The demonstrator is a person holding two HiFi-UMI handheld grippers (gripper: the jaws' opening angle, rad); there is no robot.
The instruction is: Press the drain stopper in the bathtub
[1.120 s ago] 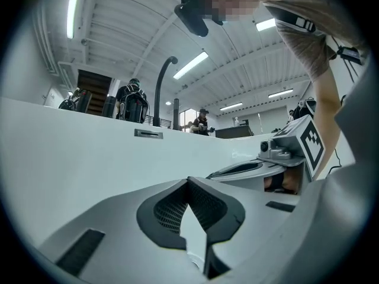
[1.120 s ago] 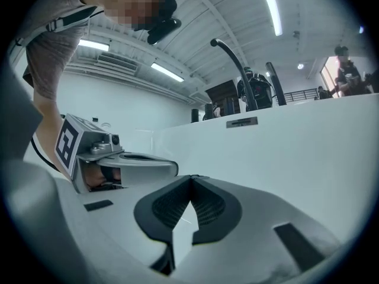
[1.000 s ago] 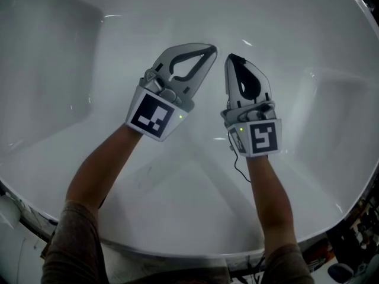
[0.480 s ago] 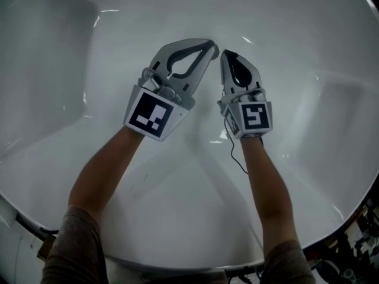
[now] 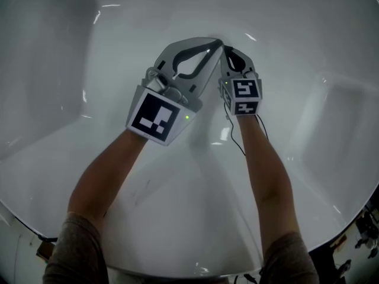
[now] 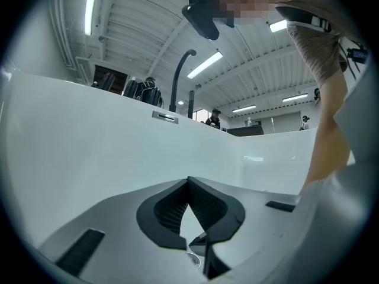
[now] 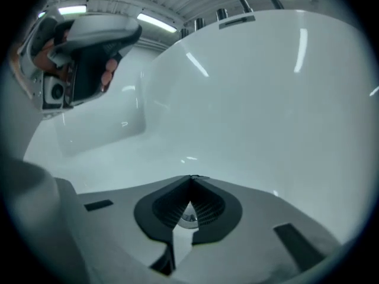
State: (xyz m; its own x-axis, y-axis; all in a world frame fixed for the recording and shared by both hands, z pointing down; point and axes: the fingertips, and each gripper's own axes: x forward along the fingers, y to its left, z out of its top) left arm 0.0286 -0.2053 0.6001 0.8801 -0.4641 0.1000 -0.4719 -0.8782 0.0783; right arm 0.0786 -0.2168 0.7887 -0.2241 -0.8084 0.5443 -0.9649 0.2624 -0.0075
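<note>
Both grippers reach down into the white bathtub (image 5: 71, 52), and in the head view their tips meet over the tub floor. My left gripper (image 5: 214, 42) is shut with nothing between its jaws; the left gripper view shows its tip (image 6: 188, 182) against the tub wall. My right gripper (image 5: 225, 50) is shut too, its tip (image 7: 190, 179) pointing down at the floor. The chrome drain stopper (image 7: 188, 216) shows through the gap behind the right jaws, just below the tip. In the head view the grippers hide it. I cannot tell whether either tip touches it.
The tub's curved walls rise on all sides, with its near rim (image 5: 177, 271) below my arms. A dark faucet spout (image 6: 180, 70) and an overflow plate (image 6: 165, 116) stand at the far rim. A thin cable (image 5: 237, 144) hangs from the right gripper.
Both grippers have moved farther into the tub and closer together. The right one swung in towards the left tip and tilted more steeply down.
</note>
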